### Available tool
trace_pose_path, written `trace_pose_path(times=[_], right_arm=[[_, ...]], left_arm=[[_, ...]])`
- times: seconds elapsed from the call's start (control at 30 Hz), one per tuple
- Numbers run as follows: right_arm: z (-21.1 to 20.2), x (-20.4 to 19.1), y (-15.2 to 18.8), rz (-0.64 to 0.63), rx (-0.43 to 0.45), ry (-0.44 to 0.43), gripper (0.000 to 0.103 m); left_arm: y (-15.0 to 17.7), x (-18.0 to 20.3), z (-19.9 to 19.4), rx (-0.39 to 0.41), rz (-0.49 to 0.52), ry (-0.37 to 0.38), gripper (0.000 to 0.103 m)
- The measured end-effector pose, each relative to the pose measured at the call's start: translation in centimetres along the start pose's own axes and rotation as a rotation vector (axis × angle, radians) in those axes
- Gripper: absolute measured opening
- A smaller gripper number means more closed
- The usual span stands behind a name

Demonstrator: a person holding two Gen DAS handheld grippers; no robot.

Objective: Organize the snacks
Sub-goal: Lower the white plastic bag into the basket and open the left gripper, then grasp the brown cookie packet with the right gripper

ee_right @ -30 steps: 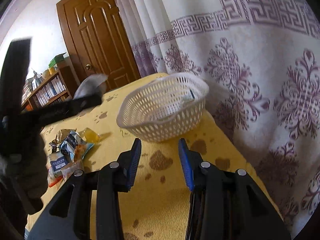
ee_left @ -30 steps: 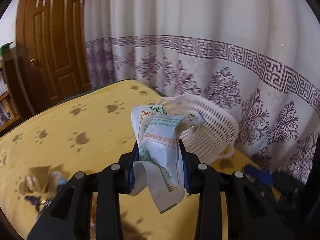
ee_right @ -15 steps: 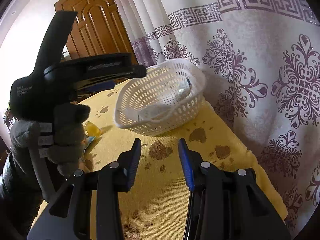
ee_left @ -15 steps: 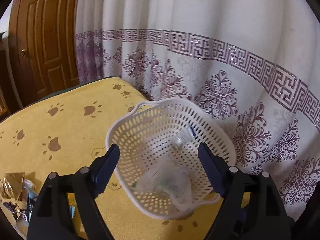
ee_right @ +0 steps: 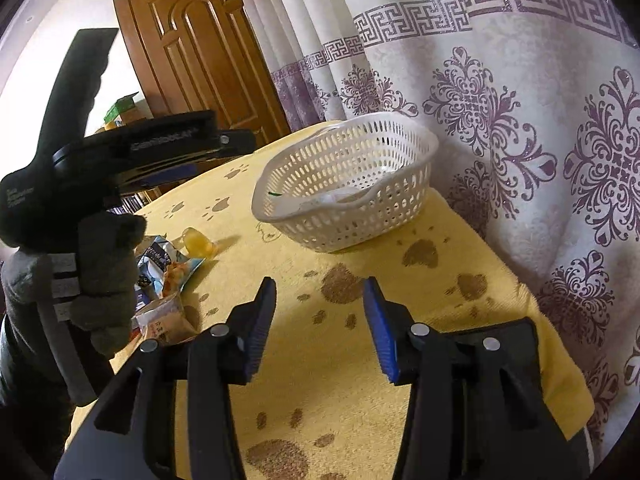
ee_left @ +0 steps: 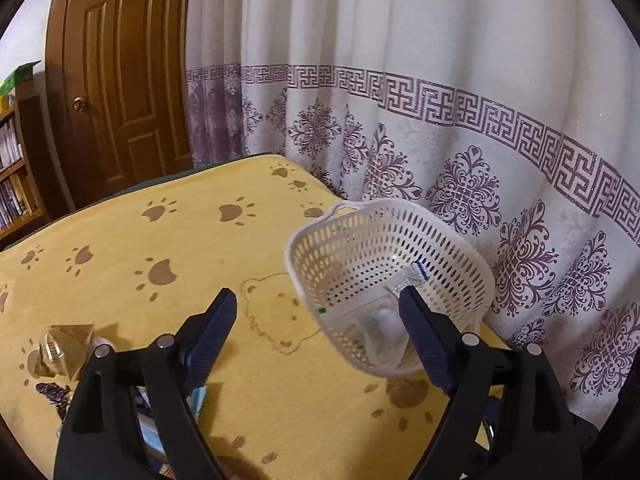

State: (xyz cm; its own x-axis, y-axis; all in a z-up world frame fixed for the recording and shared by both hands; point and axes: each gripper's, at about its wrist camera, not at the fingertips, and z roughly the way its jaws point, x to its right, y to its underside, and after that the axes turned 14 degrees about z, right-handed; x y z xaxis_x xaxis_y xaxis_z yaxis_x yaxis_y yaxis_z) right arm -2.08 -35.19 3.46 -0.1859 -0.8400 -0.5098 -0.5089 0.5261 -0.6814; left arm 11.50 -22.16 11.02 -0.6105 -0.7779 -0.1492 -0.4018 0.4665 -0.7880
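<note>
Now the left hand-held gripper (ee_left: 316, 336) stands wide apart and empty; the packet (ee_left: 376, 326) it held a second ago lies in the basket (ee_left: 452, 264) at lower right. Right hand-held gripper (ee_right: 320, 320) is opening, empty, over bare surface (ee_right: 360, 392); the basket sits near the far edge by the curtain (ee_right: 520, 120).

Little lettering can be read. In the right wrist view, the black body of the left gripper (ee_right: 168, 160) carries pale print along its upper bar and a short 3-line block near the handle above the gloved hand (ee_right: 100, 276); both are too blurred to spell out. The snack packets (ee_right: 164, 264) on the yellow cloth (ee_right: 360, 380) show printed faces, none readable. The white packet in the basket (ee_left: 460, 280) shows only a green mark.
</note>
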Motion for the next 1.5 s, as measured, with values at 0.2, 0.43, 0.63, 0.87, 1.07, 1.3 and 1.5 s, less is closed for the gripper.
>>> trace_pose_path(times=[0.2, 0.43, 0.63, 0.87, 1.07, 1.3, 1.5], right_arm=[[0.4, -1.2, 0.5, -0.027, -0.026, -0.006, 0.047], [1.1, -3.0, 1.8, -0.063, -0.071, -0.028, 0.047], [2.1, -4.6, 3.0, -0.089, -0.134, -0.051, 0.052], [3.1, -6.6, 4.2, -0.121, -0.196, -0.088, 0.054], [4.8, -8.6, 5.3, -0.154, -0.276, -0.13, 0.075], [7.1, -12.2, 6.3, -0.287, -0.322, -0.157, 0.075], [9.8, -14.4, 7.0, -0.418, -0.356, -0.123, 0.079]], left_arm=[[1.2, -2.3, -1.7, -0.003, -0.043, -0.035, 0.083], [3.4, -5.7, -3.9, -0.02, -0.081, -0.129, 0.083], [5.7, -8.9, -6.1, -0.031, -0.137, -0.208, 0.085], [8.4, -11.5, -8.4, -0.049, -0.169, -0.31, 0.086], [11.0, -13.6, -10.4, -0.051, -0.229, -0.344, 0.086], [13.7, -15.3, -11.9, -0.066, -0.277, -0.365, 0.086], [16.0, -17.0, -13.2, -0.084, -0.327, -0.392, 0.086]])
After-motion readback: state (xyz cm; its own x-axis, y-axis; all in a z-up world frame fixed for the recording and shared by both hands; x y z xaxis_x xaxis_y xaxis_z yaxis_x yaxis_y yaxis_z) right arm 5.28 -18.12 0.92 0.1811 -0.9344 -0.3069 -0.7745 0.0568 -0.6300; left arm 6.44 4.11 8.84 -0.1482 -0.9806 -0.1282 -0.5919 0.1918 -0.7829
